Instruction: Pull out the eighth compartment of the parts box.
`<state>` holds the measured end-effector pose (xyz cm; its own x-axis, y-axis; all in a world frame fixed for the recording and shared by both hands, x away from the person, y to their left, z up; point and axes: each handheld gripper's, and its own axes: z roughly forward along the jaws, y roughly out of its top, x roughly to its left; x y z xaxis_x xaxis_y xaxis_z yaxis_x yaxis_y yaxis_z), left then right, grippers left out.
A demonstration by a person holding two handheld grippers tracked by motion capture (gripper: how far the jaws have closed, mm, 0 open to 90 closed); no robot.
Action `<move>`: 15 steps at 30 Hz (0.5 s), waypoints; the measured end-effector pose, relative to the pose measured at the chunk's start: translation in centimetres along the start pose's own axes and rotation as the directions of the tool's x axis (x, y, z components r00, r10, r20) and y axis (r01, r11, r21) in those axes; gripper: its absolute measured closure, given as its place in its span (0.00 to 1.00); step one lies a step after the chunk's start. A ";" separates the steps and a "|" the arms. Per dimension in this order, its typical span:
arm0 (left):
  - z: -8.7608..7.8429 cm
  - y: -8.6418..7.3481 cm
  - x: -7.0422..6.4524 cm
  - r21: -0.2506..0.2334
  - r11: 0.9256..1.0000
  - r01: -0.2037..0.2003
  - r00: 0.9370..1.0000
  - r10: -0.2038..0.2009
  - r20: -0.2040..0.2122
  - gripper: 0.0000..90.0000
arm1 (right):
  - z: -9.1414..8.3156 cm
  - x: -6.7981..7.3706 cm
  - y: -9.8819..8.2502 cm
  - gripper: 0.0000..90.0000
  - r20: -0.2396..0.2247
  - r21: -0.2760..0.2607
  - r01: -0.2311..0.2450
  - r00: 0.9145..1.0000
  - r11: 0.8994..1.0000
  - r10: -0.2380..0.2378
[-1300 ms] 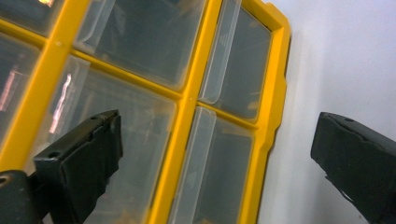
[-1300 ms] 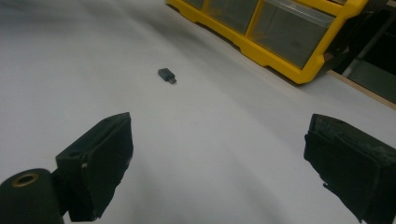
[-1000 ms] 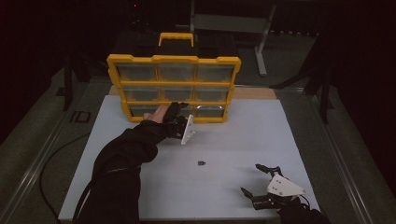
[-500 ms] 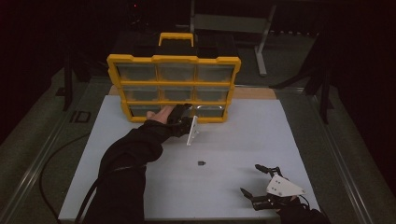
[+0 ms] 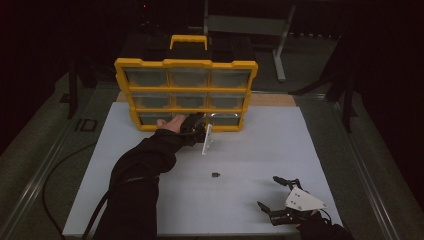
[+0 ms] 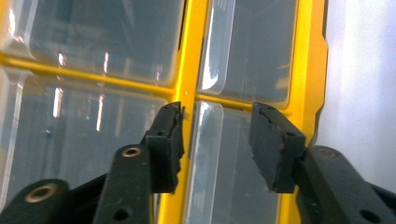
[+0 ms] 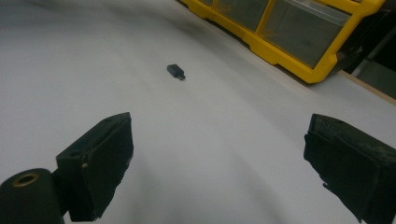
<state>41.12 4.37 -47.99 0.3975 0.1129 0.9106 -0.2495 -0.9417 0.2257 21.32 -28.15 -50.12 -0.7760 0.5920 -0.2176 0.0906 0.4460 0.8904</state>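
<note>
At the organizer [image 5: 186, 92], left claw [image 6: 217, 140] closing.

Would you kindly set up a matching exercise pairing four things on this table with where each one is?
1. left gripper
2. right gripper
3. small black part
4. organizer

a. standing at the far side of the table
b. lying alone mid-table
c. jaws around a bottom-row drawer handle
d. near edge, jaws wide

Pairs: 1-c, 2-d, 3-b, 4-a
</note>
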 end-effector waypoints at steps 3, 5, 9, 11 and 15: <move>0.2 -0.1 0.0 0.008 1.000 -0.005 1.000 0.005 0.013 0.63 | 0.0 0.0 0.0 0.09 -0.002 0.001 0.001 1.000 1.000 -0.001; 0.4 0.0 -0.1 0.016 1.000 -0.008 1.000 0.008 0.014 0.65 | 0.0 0.0 0.0 0.09 -0.001 0.002 0.004 1.000 1.000 -0.004; 0.7 0.0 -0.3 0.040 0.999 -0.010 1.000 0.010 0.013 0.66 | 0.0 0.0 0.0 0.09 -0.002 0.004 0.009 1.000 1.000 -0.009; 0.9 -0.1 -0.3 0.055 0.998 -0.029 1.000 0.029 -0.001 0.67 | 0.1 0.0 0.0 0.09 -0.003 0.005 0.008 1.000 1.000 -0.008; 1.0 -0.2 -0.2 0.066 0.997 -0.027 1.000 0.027 -0.003 0.70 | 0.1 0.0 0.0 0.09 -0.005 0.008 0.013 1.000 1.000 -0.013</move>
<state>41.98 4.19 -48.59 0.3879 0.0882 0.9175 -0.2017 -0.9632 0.1779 21.35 -28.08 -50.19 -0.7805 0.5825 -0.2269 0.0857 0.4592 0.8842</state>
